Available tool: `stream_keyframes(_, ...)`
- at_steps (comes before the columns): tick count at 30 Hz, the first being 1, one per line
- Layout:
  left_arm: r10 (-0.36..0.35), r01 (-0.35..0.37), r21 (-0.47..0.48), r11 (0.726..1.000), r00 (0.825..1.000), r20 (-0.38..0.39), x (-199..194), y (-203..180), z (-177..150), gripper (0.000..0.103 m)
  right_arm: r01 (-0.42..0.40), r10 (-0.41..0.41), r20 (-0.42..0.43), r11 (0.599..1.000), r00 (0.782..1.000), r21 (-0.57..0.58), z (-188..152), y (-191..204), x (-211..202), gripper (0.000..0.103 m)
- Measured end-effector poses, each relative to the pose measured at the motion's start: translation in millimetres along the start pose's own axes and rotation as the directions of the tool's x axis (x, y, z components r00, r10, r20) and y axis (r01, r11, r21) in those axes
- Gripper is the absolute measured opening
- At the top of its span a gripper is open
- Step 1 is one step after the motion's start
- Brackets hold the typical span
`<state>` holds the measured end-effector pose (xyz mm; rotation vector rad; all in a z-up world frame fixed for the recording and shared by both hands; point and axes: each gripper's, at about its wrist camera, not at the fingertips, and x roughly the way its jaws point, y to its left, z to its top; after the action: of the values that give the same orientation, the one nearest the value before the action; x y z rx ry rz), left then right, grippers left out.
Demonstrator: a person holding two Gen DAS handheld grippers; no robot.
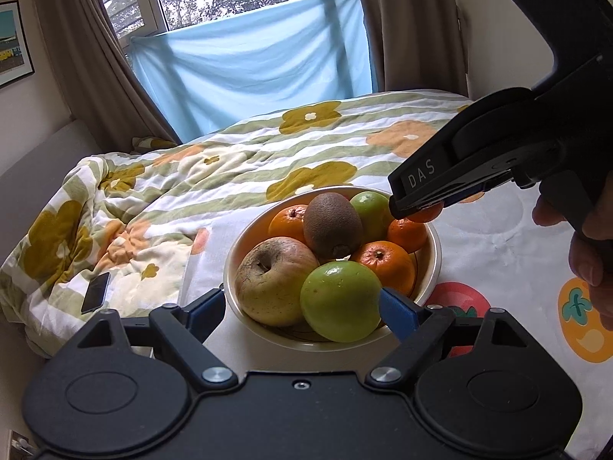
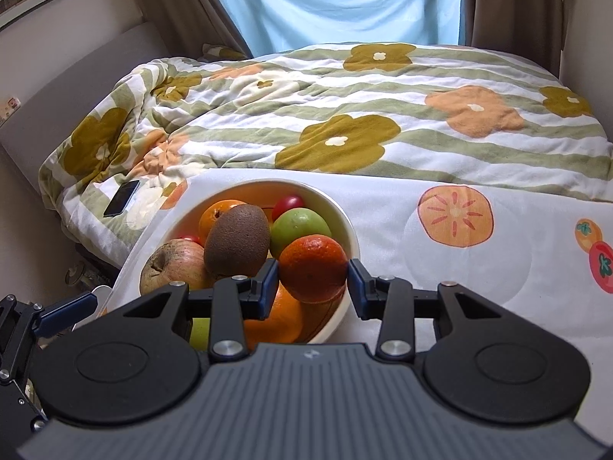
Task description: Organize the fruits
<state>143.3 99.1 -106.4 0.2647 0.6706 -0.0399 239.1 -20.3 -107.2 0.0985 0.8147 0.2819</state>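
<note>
A cream bowl (image 1: 230, 264) (image 2: 346, 226) stands on a white fruit-print cloth and holds a wrinkled apple (image 1: 272, 280), a kiwi (image 1: 332, 226), two green fruits and several tangerines. My left gripper (image 1: 302, 310) is open wide at the bowl's near rim. The nearer green fruit (image 1: 339, 301) lies in the bowl between its blue pads, and the left pad stands well clear of it. My right gripper (image 2: 312, 281) (image 1: 406, 209) is shut on a reddish tangerine (image 2: 312, 268), held just above the fruit at the bowl's right side.
A flowered, striped duvet (image 1: 237, 176) covers the bed behind the bowl, bunched up at the left. A dark phone (image 1: 95, 293) (image 2: 122, 198) lies on it. A person's hand (image 1: 590, 257) holds the right gripper's handle. Curtains and a blue sheet hang at the window.
</note>
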Motion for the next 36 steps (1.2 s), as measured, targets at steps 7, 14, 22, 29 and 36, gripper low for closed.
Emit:
stream_keyframes(7,0.009,-0.009,-0.039,0.999,1.000,-0.019,-2.8,5.2,-6.8,0.090,-0.042,0.045,0.037,0.994,0.998,-0.101,-1.0,9.1,8.8,0.054)
stream_keyframes(14,0.012,-0.014,-0.065,0.998,0.999,-0.030,-4.0,9.3,-11.0,0.090,-0.051,0.064,0.087,0.989,0.994,-0.141,-6.7,14.3,8.1,0.087)
stream_keyframes(22,0.010,-0.011,-0.082,0.997,1.000,-0.017,-16.6,10.1,-7.6,0.090,-0.044,0.060,0.103,0.988,0.993,-0.149,-10.1,13.0,-17.6,0.087)
stream_keyframes(29,0.004,-0.002,-0.088,0.996,1.000,0.027,-48.5,5.6,5.6,0.090,0.005,0.007,0.115,0.994,0.993,-0.106,-13.0,5.8,-74.5,0.087)
stream_keyframes(36,-0.011,0.019,-0.118,0.993,0.997,0.070,-100.3,4.7,24.0,0.090,0.073,-0.065,0.158,0.996,0.985,-0.048,-21.7,-10.1,-156.8,0.087)
